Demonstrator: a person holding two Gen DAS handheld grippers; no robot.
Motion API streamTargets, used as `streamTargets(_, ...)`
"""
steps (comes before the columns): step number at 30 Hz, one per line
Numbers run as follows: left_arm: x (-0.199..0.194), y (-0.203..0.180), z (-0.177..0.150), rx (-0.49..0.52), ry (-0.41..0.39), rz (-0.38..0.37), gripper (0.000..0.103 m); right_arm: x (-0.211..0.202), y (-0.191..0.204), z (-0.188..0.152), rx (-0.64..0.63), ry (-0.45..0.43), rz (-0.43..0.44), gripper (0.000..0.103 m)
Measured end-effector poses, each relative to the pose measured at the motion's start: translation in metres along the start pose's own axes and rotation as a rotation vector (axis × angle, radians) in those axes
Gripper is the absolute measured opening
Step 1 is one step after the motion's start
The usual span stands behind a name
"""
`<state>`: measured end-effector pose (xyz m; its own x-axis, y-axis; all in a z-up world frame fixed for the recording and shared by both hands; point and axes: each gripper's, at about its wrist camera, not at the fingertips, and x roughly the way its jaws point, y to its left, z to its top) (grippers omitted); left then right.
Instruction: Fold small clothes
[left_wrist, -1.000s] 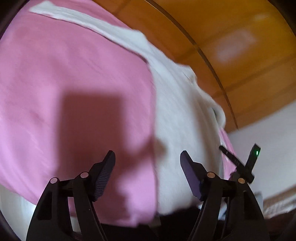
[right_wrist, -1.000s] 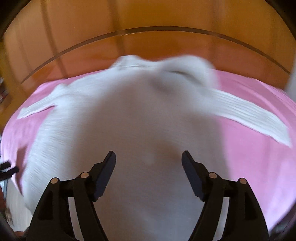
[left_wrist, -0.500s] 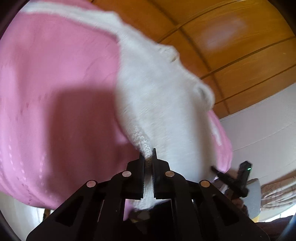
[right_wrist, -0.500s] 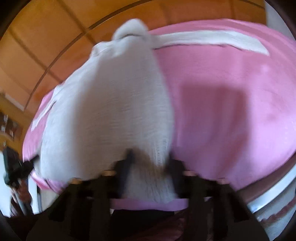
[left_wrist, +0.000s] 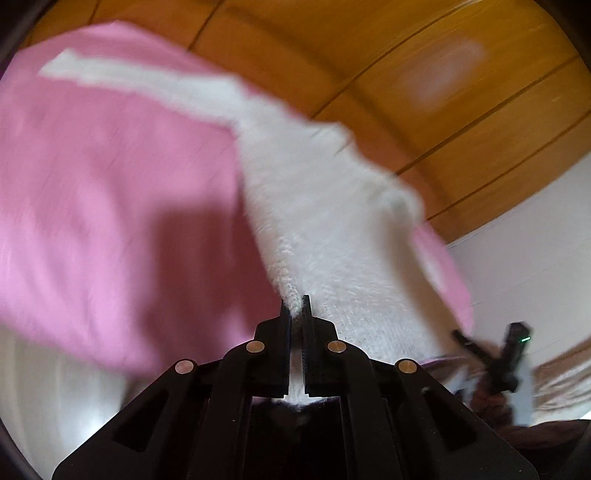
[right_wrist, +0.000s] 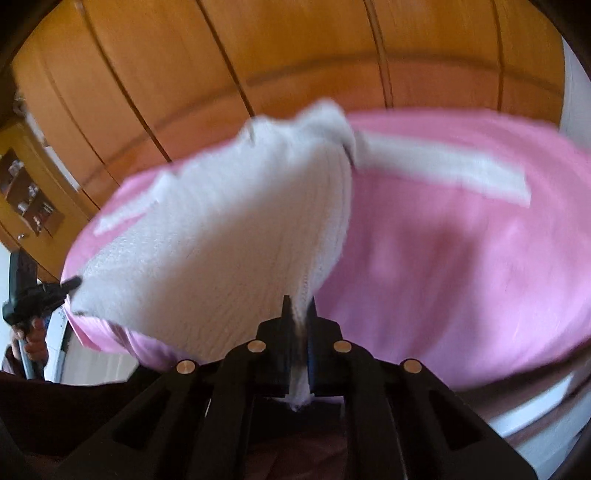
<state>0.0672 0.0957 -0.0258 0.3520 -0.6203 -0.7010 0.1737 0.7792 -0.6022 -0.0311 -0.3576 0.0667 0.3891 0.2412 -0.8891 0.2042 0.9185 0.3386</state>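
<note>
Left wrist: left hand-held gripper (left_wrist: 295, 306) pinches white sweater (left_wrist: 332, 221) | right hand-held gripper (right_wrist: 299, 306) likewise | pink sheet (left_wrist: 110, 184) beneath (blurred)

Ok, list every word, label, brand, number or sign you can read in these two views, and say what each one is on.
None can be read.
White knitted garment, pinched by the left gripper and the right gripper: no tag or print shows.
Pink cloth: plain.
Wooden panels: no lettering.
Shelf items at the right view's left edge: too small and blurred to read.
</note>
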Motion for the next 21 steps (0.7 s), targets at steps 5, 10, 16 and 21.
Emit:
streamTargets(5,0.041,0.027,-0.016,-0.063,0.081,0.111,0.004,0.033,-0.014,-0.016,0.029,0.097,-0.037,0.005)
streamTargets(10,0.028,0.013,0.003,0.035,-0.001,0.238,0.011,0.027,-0.032,0.008,0.085,0.036,-0.016,0.029)
streamTargets(16,0.033,-0.014,0.037,0.077,-0.121,0.222,0.046,0.028,-0.114,0.047,0.401,-0.149,-0.050,0.046)
streamTargets(21,0.061,-0.044,0.043,0.173,-0.109,0.219,0.046,0.027,-0.141,0.087,0.349,-0.302,-0.398,0.045)
